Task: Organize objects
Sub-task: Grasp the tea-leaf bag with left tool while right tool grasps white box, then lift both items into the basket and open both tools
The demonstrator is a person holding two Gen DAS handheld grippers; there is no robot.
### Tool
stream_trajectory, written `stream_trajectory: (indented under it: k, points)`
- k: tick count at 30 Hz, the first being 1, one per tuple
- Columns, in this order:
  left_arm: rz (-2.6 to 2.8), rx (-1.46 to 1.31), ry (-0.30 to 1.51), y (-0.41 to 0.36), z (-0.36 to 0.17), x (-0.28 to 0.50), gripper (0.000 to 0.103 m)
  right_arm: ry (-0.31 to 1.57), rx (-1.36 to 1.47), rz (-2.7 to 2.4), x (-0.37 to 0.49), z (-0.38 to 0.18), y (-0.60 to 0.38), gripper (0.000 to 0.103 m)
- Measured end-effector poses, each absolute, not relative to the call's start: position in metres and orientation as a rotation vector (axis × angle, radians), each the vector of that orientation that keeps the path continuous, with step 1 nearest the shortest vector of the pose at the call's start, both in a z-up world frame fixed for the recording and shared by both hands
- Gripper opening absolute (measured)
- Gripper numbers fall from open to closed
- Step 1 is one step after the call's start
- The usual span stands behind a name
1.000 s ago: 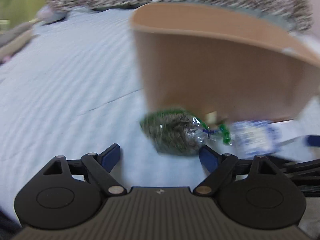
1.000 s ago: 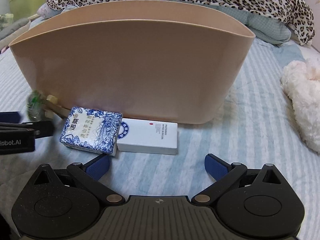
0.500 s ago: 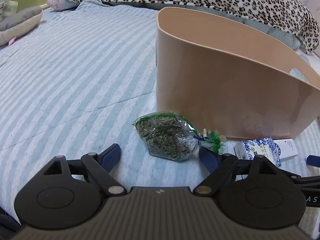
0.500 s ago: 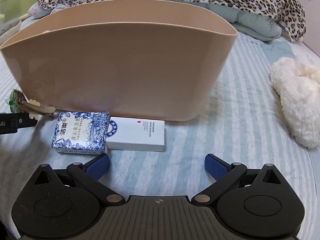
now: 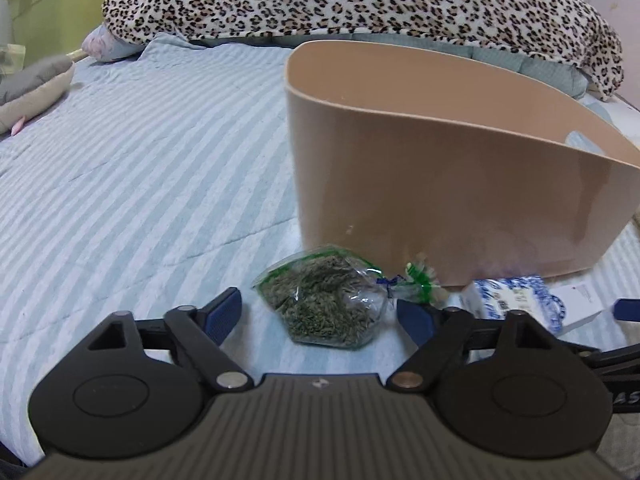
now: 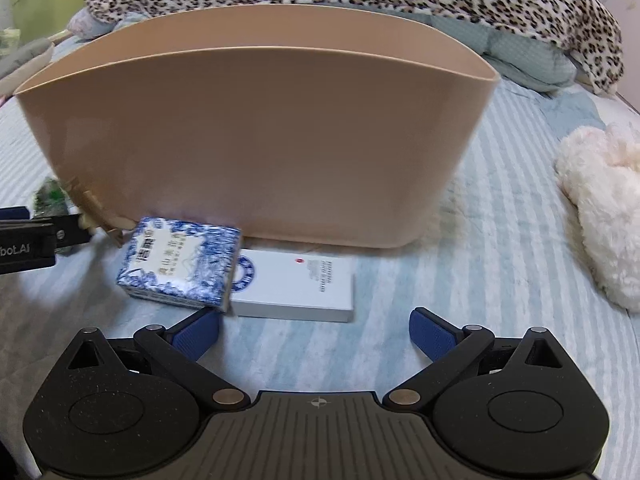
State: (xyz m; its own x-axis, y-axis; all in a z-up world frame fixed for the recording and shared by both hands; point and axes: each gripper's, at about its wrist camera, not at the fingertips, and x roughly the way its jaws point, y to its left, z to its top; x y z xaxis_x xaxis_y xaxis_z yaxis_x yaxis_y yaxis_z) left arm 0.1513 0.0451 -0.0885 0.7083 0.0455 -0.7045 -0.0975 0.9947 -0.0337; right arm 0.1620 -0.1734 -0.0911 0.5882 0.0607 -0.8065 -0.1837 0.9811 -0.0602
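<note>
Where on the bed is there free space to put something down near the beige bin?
The striped blue bedsheet lies bare left of the tall beige plastic bin, and between bin and fluffy white plush. The bin's front is crowded: clear herb bag, blue-white patterned box, flat white box.

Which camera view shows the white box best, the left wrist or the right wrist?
The right wrist view: the white box lies flat, nearly whole, beside the blue-patterned box. The left wrist view shows only a corner at its edge.
</note>
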Motion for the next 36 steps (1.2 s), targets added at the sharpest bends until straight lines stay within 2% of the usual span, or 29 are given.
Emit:
stream_trajectory:
  k: [1, 2, 4, 6, 7, 8, 12, 23, 25, 26, 27, 36]
  points:
    - [0.077, -0.081, 0.784, 0.048, -0.088, 0.153, 0.067, 0.936, -0.138, 0.137, 0.162, -0.089, -0.175, 0.102]
    - [0.071, -0.096, 0.792, 0.051, -0.088, 0.154, 0.062, 0.936, -0.133, 0.13, 0.162, -0.088, -0.178, 0.102]
    - [0.069, -0.128, 0.797, 0.057, -0.087, 0.155, 0.057, 0.938, -0.115, 0.126, 0.163, -0.087, -0.184, 0.101]
    - [0.064, -0.135, 0.801, 0.059, -0.085, 0.156, 0.053, 0.951, -0.092, 0.135, 0.166, -0.088, -0.19, 0.096]
    - [0.062, -0.133, 0.804, 0.059, -0.085, 0.157, 0.048, 0.954, -0.086, 0.138, 0.167, -0.089, -0.19, 0.094]
    - [0.057, -0.129, 0.807, 0.059, -0.084, 0.157, 0.035, 0.953, -0.087, 0.142, 0.166, -0.088, -0.189, 0.092]
    - [0.041, -0.114, 0.812, 0.058, -0.082, 0.156, 0.036, 0.945, -0.118, 0.156, 0.166, -0.084, -0.186, 0.083]
    - [0.041, -0.081, 0.818, 0.054, -0.083, 0.151, 0.035, 0.932, -0.05, 0.149, 0.173, -0.082, -0.194, 0.083]
    - [0.038, -0.084, 0.825, 0.055, -0.083, 0.15, 0.035, 0.929, -0.059, 0.149, 0.174, -0.085, -0.192, 0.074]
    - [0.034, -0.083, 0.828, 0.055, -0.082, 0.15, 0.035, 0.929, -0.056, 0.159, 0.173, -0.085, -0.192, 0.061]
    - [0.029, -0.08, 0.831, 0.055, -0.081, 0.15, 0.035, 0.929, -0.051, 0.171, 0.172, -0.085, -0.192, 0.055]
    - [0.021, -0.058, 0.819, 0.058, -0.065, 0.134, 0.035, 0.898, -0.063, 0.192, 0.154, -0.067, -0.189, 0.055]
